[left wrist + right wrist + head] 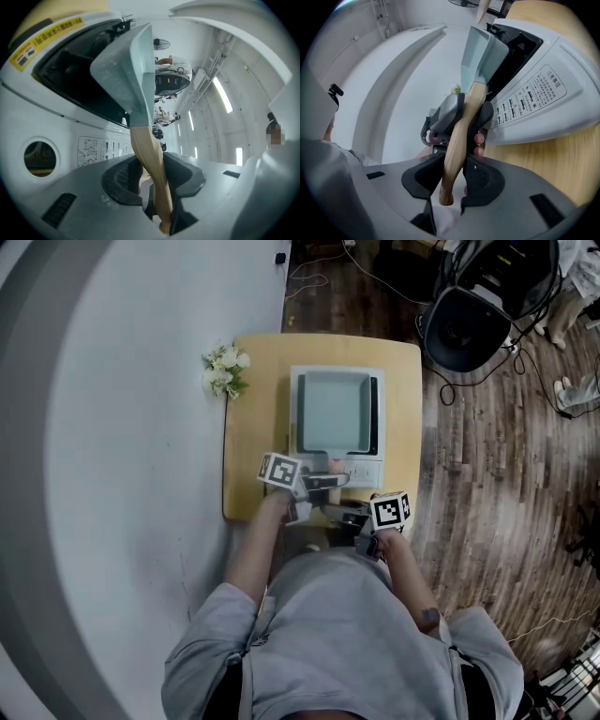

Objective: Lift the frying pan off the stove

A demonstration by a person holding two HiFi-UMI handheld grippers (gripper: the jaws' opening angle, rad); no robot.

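A square pale-green frying pan [333, 409] lies over the dark top of a white stove [367, 471] on a small wooden table [251, 427]. Its light wooden handle [149, 157] points toward me. In the left gripper view my left gripper [152, 176] is shut on that handle close behind the pan [124, 65]. My right gripper [452, 180] grips the handle [457, 140] nearer its free end, both pads against the wood. The left gripper [457, 110] shows just ahead of it. From the head view the two grippers [314, 488] [354, 518] hide most of the handle.
A small bunch of white flowers [223, 371] sits at the table's far left corner. The stove's control panel [534, 96] faces me. A black round-backed chair [469, 320] and cables lie on the wooden floor to the right. White curved flooring spreads to the left.
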